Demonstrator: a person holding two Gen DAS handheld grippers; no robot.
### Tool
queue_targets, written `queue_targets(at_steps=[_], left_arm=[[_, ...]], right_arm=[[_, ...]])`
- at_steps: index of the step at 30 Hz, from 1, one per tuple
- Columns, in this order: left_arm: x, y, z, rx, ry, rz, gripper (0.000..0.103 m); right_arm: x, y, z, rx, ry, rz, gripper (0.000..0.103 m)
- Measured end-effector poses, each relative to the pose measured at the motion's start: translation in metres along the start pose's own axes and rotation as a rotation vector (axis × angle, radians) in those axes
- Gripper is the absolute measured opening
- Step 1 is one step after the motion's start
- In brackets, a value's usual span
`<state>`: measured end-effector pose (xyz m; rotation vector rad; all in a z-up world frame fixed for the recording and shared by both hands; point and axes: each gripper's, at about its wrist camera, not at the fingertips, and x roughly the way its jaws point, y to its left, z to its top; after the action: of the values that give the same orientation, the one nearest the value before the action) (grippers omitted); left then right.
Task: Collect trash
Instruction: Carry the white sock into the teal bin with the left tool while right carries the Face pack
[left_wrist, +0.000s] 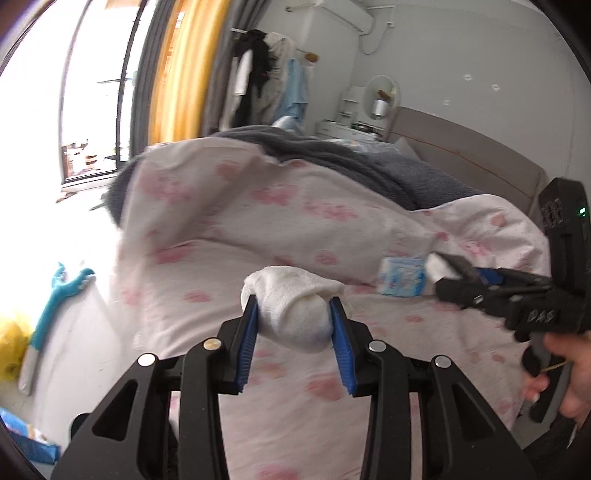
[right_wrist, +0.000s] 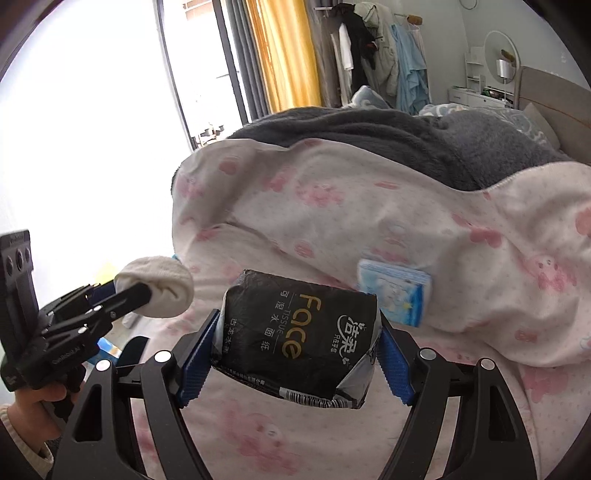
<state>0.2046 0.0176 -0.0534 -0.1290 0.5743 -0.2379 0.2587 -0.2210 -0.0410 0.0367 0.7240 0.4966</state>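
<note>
Trash here comes as three pieces, taken from the person's left across to the right. First, the white rolled sock (left_wrist: 295, 310) sits clamped between the blue pads of the left tongs (left_wrist: 293, 321), lifted clear of the pink-flowered quilt (left_wrist: 229, 229); its long axis runs straight ahead along the fingers, the rounded end nearest the camera and the loose cuff pointing away. Next, the black tissue pack (right_wrist: 299, 336) is pinched across its width by the right tongs (right_wrist: 297, 354), which stand wide around it, also off the bed; its longer side lies crosswise between the pads and its torn, barcoded end faces back toward the camera. Last, the small blue tissue packet (right_wrist: 395, 291) lies flat on the quilt, free of both tools, just beyond and to the right of the right tongs, so that hand is the nearer one. Its long axis runs roughly left to right, tilted slightly down toward the right. Both tools are full, so I judge the packet must wait.
</note>
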Motion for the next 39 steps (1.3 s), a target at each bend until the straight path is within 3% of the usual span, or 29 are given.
queue_targets(at_steps=[13, 22, 33, 39], left_arm=[[-0.030, 0.057, -0.046, -0.092, 0.053, 0.183, 0.041], [-0.044, 0.075, -0.084, -0.095, 0.149, 0.303, 0.041], [-0.053, 0.116, -0.103, -0.169, 0.210, 0.357, 0.041], [-0.060, 0.141, -0.125, -0.227, 0.282, 0.388, 0.041]], right_arm=[[0.001, 0.052, 0.014, 0.034, 0.018, 0.151, 0.079], [0.009, 0.095, 0.011, -0.049, 0.051, 0.194, 0.079], [0.029, 0.148, 0.000, -0.164, 0.106, 0.229, 0.079], [0.046, 0.183, -0.008, -0.217, 0.146, 0.278, 0.079]])
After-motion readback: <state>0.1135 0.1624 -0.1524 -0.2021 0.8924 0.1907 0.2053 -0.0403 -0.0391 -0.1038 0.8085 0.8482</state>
